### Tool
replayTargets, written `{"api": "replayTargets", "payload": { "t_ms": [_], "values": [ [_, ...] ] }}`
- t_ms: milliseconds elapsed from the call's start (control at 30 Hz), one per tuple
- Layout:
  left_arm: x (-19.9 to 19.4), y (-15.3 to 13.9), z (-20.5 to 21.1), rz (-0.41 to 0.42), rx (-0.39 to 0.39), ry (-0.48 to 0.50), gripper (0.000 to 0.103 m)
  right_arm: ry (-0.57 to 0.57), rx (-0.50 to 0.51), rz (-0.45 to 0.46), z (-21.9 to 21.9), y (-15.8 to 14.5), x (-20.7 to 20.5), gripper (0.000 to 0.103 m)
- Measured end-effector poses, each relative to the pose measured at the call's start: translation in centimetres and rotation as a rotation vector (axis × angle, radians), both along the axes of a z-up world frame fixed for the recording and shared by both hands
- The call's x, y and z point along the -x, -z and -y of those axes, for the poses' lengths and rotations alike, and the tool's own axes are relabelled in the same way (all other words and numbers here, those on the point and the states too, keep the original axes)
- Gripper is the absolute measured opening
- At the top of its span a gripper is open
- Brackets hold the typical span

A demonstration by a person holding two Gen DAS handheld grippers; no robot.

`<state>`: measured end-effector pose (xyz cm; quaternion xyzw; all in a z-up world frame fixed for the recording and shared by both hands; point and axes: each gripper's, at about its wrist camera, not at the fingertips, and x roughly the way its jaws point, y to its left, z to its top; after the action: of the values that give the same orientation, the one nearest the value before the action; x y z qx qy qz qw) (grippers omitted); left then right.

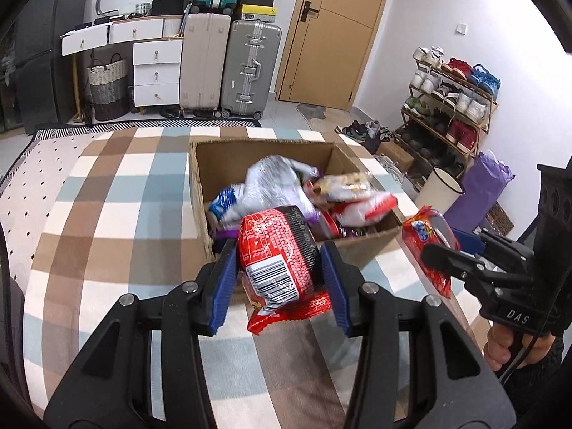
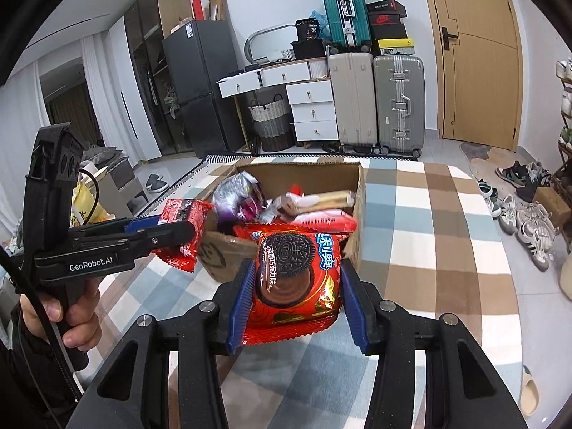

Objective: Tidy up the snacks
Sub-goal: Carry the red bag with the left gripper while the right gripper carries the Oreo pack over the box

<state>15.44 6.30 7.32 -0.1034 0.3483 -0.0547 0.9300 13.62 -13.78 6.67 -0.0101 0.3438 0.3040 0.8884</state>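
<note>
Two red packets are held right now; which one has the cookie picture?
The Oreo packet in the right gripper. The left gripper holds a red-and-black packet showing a barcode.

Even, bright indoor light, soft shadows. Fisheye bends the door and walls, with black corners. Glare glints on the red snack wrapper; bags in the cardboard box smear with motion blur.
</note>
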Motion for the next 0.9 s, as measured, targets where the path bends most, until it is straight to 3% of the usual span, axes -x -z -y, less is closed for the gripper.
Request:
{"api": "replayTargets", "payload": {
  "t_ms": [900],
  "values": [
    [-9.5,0.1,-0.7,0.042,-0.019,-0.009,0.043,0.063,-0.009,0.019,-4.0,-1.5,-8.7,0.047]
  ]
}}
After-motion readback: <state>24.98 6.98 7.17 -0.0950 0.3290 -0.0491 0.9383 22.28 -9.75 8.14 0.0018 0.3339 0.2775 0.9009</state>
